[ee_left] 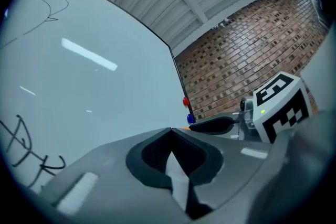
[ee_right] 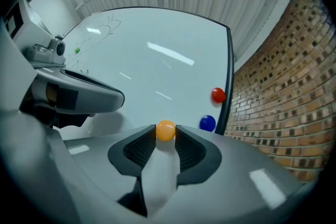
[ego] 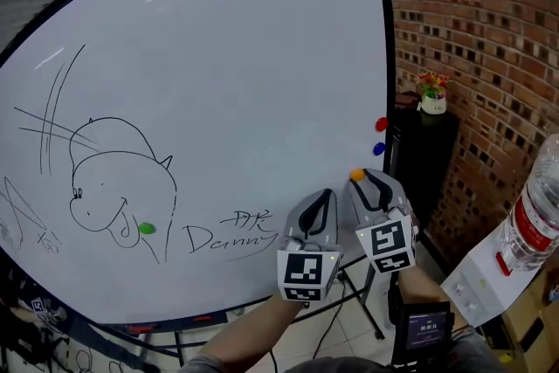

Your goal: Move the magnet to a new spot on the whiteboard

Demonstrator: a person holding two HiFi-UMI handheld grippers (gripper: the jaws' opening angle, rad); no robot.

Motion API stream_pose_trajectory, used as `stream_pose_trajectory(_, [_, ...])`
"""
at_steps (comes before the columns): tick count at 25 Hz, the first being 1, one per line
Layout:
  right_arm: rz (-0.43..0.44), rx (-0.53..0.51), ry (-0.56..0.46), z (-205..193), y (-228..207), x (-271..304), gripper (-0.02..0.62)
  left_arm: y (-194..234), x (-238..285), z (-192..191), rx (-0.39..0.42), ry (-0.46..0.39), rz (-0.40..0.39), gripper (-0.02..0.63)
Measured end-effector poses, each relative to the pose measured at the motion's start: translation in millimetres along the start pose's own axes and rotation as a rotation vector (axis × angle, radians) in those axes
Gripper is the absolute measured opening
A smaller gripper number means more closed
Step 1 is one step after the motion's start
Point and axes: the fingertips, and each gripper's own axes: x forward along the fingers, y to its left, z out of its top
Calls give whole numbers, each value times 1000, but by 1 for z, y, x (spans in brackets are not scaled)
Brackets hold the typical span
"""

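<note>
A small orange magnet (ego: 356, 175) sits between the tips of my right gripper (ego: 363, 180), near the lower right of the whiteboard (ego: 218, 57). In the right gripper view both pads press on the orange magnet (ee_right: 166, 130), so the right gripper (ee_right: 166, 136) is shut on it. Whether the magnet touches the board I cannot tell. My left gripper (ego: 325, 196) hovers just left of it, in front of the board. The left gripper (ee_left: 170, 130) has its jaw tips meeting with nothing between them.
A red magnet (ego: 381, 124) and a blue magnet (ego: 379, 148) stick by the board's right frame. A green magnet (ego: 146, 228) sits on the drawing at lower left. To the right are a brick wall (ego: 472, 31), a dark cabinet (ego: 428, 153) and a water bottle (ego: 534, 214).
</note>
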Motion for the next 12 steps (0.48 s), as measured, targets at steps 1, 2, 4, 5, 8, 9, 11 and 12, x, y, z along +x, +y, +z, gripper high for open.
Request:
stream_pose_trajectory(1, [-6,3,7,-6,-8,0,123,-5,7,-2,0,0,-7,-5])
stream_pose_trajectory(2, [-11,6,13,-13,-16,0,123,-11,14,-3,-1,0,-14,-5])
stream_pose_trajectory(4, [-19,15,24,-24,-30,0,123,-20,28,-6,-3,-2,-26,-5])
stream_pose_trajectory(5, [-20,23,28,-29,-37,1,123,-25,34,-8,-5,-3,-33,-5])
stream_pose_trajectory(8, [6,68,31,-41,-50,3,123,-36,50,-13,-9,-1,-43,-5])
stream_pose_trajectory(9, [20,85,26,-43,-52,4,124,-39,54,-15,-10,1,-45,-5])
stream_pose_trajectory(11, [45,103,10,-45,-53,4,124,-43,61,-18,-12,5,-47,-5])
stream_pose_trajectory(12, [54,105,0,-44,-53,4,126,-44,63,-19,-12,6,-48,-5])
